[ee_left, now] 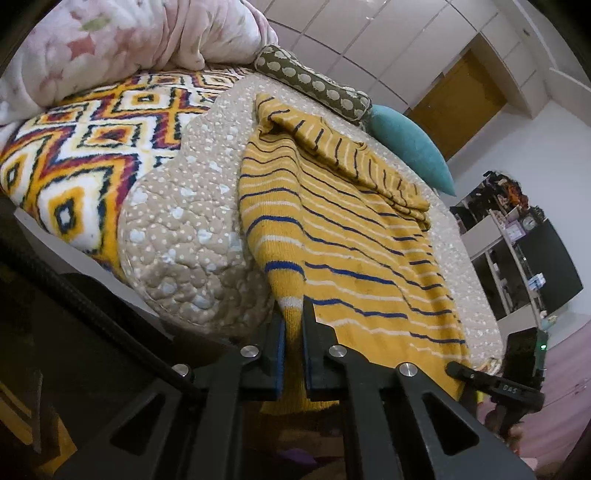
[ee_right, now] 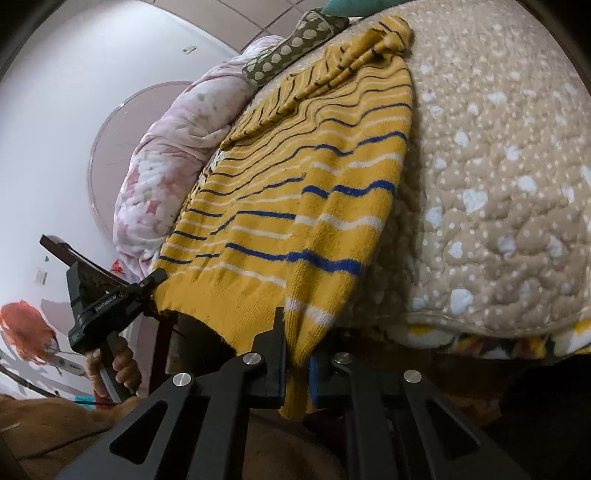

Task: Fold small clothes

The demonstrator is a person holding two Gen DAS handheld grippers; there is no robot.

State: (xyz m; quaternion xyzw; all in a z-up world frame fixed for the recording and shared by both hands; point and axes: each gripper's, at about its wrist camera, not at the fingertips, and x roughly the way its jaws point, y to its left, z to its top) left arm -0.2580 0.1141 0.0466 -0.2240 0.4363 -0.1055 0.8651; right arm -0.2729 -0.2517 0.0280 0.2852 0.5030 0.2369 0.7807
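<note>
A yellow knit sweater (ee_left: 343, 236) with blue and white stripes lies on a beige quilted bed cover (ee_left: 184, 221), its hem hanging over the bed's near edge. My left gripper (ee_left: 293, 332) is shut on the hem's left corner. My right gripper (ee_right: 297, 343) is shut on the hem's right corner; the sweater (ee_right: 295, 177) stretches away from it up the bed. The right gripper also shows in the left wrist view (ee_left: 480, 376) at the hem's far corner, and the left gripper shows in the right wrist view (ee_right: 147, 284). A sleeve (ee_left: 351, 147) is folded across the sweater's top.
A patterned orange, white and dark blanket (ee_left: 85, 155) lies left of the quilt. A pink floral duvet (ee_left: 129, 33), an olive spotted bolster (ee_left: 314, 81) and a teal cushion (ee_left: 413, 147) sit at the bed's far end. Shelves (ee_left: 517, 251) stand at the right.
</note>
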